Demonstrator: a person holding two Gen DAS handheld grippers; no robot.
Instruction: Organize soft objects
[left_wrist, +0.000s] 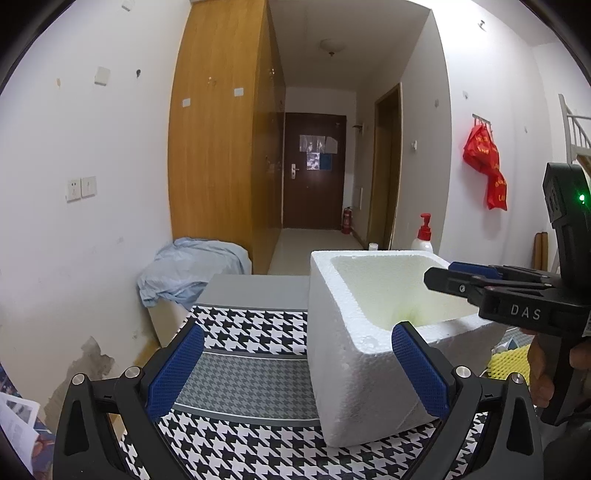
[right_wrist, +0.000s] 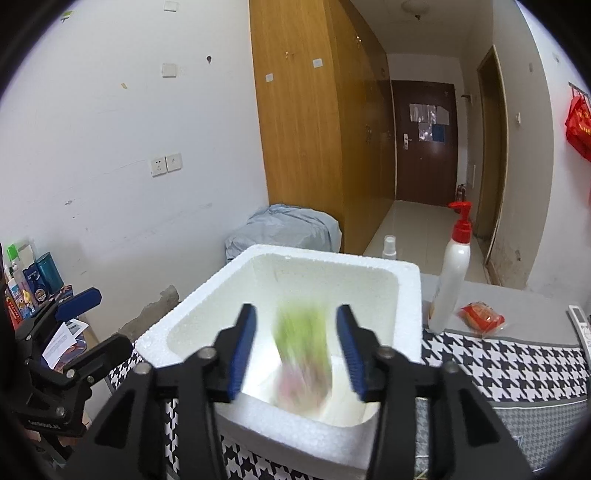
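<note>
- Over the white foam box (right_wrist: 295, 280), the right gripper (right_wrist: 295, 350) has its blue pads spread wide with nothing between them touching; a blurred green-and-pink soft object (right_wrist: 301, 350) sits in the gap between the pads, inside the box mouth and seemingly falling toward the floor of the box.
- At about 3 o'clock in the left wrist view the right gripper (left_wrist: 461, 280) reaches in over the box rim (left_wrist: 369, 254); only a faint green tint shows down inside.
- Left gripper (left_wrist: 299, 369) — pads spread too, pinching nothing — straddles the near corner of the box above the houndstooth cloth (left_wrist: 251, 321).
- Orientation of the soft object: its blur runs roughly 12 to 6 o'clock in the right wrist view, green end up, pinkish end down; true long axis cannot be told through the smear.
- Risk, as I judge it: the light foam box could be nudged or tipped by the left pads so close to its corner.
- Another risk — the object may land leaning on a wall and leave poor room for further items.
- Pump bottle (right_wrist: 452, 273) at 2 o'clock stands just beside the box; a careless sweep of the right gripper could topple it.
</note>
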